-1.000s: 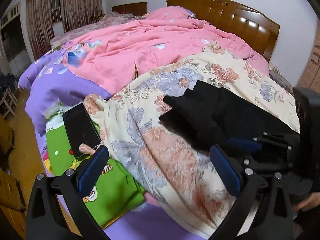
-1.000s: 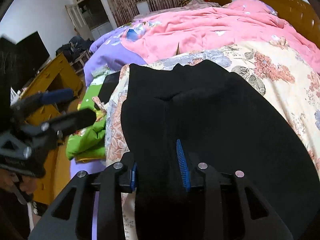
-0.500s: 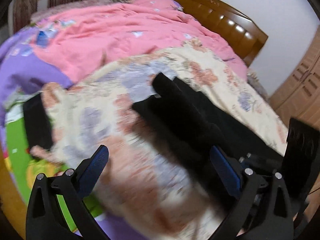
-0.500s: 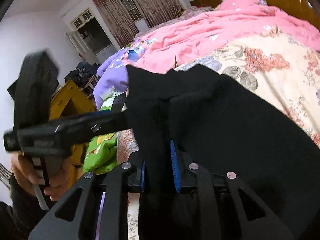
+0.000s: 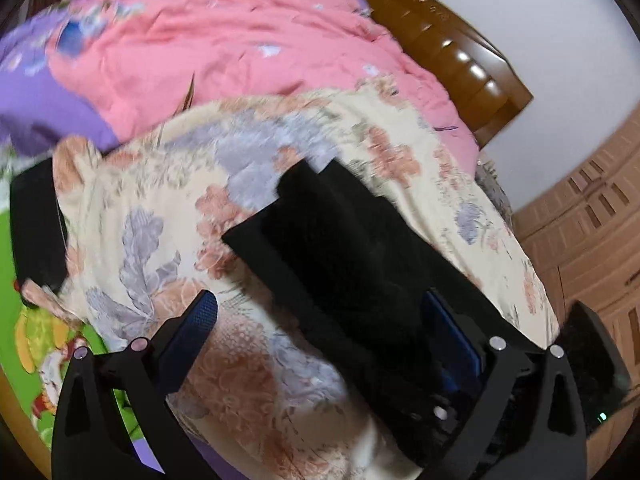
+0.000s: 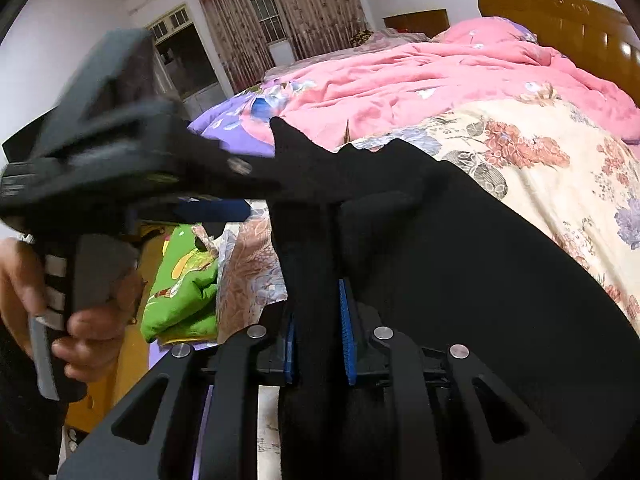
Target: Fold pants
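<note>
The black pants (image 5: 344, 240) lie on the cream floral quilt (image 5: 160, 216) on the bed. My left gripper (image 5: 328, 324) is open, its blue-padded fingers straddling the near left edge of the pants just above the cloth. My right gripper (image 6: 318, 344) is shut on a raised fold of the black pants (image 6: 500, 280) and holds it up. The left gripper (image 6: 224, 188) also shows in the right wrist view, blurred, reaching in from the left toward the pants' lifted edge.
A pink duvet (image 5: 224, 40) and purple sheet (image 5: 36, 104) cover the far side of the bed. A wooden headboard (image 5: 460, 52) stands at the back right. A black phone-like slab (image 5: 36, 220) and green printed cloth (image 5: 36, 344) lie at the left edge. Wooden wardrobe (image 5: 592, 216) is at right.
My left gripper has swung right and in over the pants' edge, still open. My right gripper has lifted the gripped fold of pants higher.
</note>
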Action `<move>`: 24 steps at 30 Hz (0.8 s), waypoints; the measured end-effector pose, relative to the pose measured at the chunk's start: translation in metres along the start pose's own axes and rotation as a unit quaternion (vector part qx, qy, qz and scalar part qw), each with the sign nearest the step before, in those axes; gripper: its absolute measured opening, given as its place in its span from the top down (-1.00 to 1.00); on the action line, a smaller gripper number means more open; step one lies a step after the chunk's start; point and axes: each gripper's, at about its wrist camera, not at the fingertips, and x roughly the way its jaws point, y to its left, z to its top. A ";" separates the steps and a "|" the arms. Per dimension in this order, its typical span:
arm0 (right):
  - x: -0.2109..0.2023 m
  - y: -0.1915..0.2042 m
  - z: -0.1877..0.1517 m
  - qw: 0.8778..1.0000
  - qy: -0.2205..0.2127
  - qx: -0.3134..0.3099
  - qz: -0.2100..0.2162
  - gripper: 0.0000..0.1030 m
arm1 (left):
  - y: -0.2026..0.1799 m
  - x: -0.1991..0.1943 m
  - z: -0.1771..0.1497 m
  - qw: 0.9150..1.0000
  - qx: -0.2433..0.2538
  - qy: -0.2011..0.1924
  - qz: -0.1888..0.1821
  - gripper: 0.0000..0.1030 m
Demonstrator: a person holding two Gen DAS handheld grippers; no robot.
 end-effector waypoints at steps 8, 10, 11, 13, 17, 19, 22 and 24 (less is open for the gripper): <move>0.001 0.005 0.000 1.000 0.000 -0.013 -0.011 0.67 | -0.030 0.004 0.005 1.000 0.024 -0.010 -0.017 -0.96; 0.000 0.004 -0.001 1.000 -0.003 -0.010 -0.008 0.67 | -0.031 0.016 0.009 1.000 0.023 0.007 0.009 -0.96; -0.002 0.003 -0.001 1.000 -0.007 -0.007 -0.005 0.67 | -0.027 0.024 0.010 1.000 0.013 0.016 0.009 -0.96; -0.004 0.003 0.000 1.000 -0.010 -0.005 -0.002 0.66 | -0.023 0.036 0.011 1.000 0.002 0.025 0.001 -0.92; -0.009 0.005 0.001 1.000 -0.001 -0.006 0.002 0.05 | -0.018 0.058 0.014 0.999 -0.005 0.039 -0.013 -0.11; -0.024 0.006 0.002 1.000 -0.014 -0.011 -0.002 -0.73 | -0.020 0.059 0.015 0.999 0.011 0.037 -0.005 -0.08; -0.060 -0.001 -0.001 0.999 -0.025 -0.022 -0.011 -0.67 | -0.020 0.056 0.015 0.999 0.029 0.034 -0.015 -0.08; -0.071 -0.012 -0.004 0.999 -0.021 -0.014 -0.034 -0.44 | -0.020 0.057 0.014 0.999 0.041 0.032 -0.014 0.04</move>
